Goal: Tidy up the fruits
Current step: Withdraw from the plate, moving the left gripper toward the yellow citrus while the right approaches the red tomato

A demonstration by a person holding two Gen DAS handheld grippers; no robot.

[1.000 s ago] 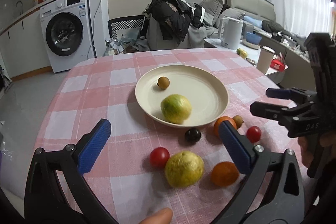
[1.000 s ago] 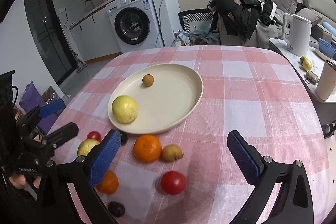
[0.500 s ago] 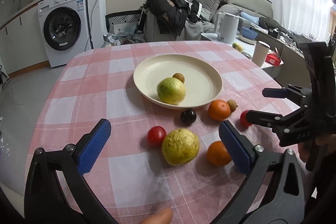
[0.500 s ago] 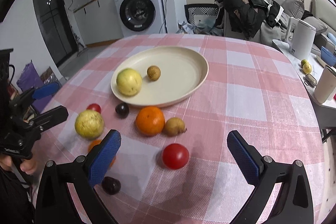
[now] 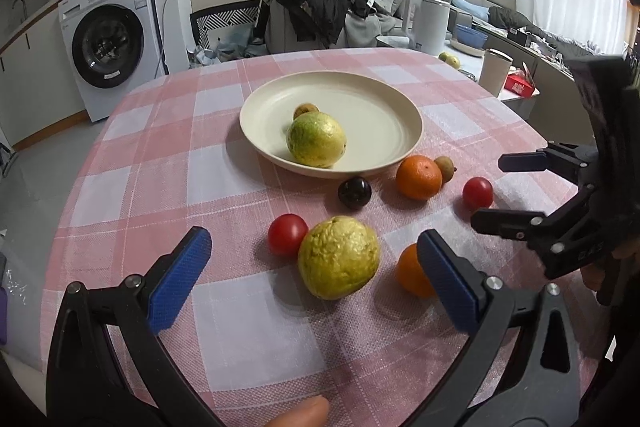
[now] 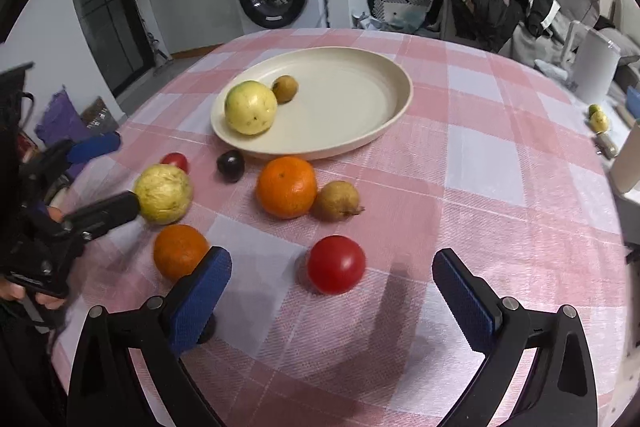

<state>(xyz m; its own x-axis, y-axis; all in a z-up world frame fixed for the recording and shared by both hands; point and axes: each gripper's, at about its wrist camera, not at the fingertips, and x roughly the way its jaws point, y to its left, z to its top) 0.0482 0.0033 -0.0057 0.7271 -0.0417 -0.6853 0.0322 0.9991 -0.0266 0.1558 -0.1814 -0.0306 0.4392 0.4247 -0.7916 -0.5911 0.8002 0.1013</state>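
A cream plate holds a green-yellow guava and a small brown fruit. On the pink checked cloth lie a yellow guava, two oranges, two red tomatoes, a dark plum and a small brown fruit. My left gripper is open with the yellow guava between its fingers. My right gripper is open just before the near tomato.
A white kettle, a cup and a red box stand on a side table at the right. A washing machine and a chair piled with clothes stand behind the table.
Both grippers have moved down and forward toward the loose fruits. The yellow guava now lies between my left fingers and the tomato close before my right fingers.
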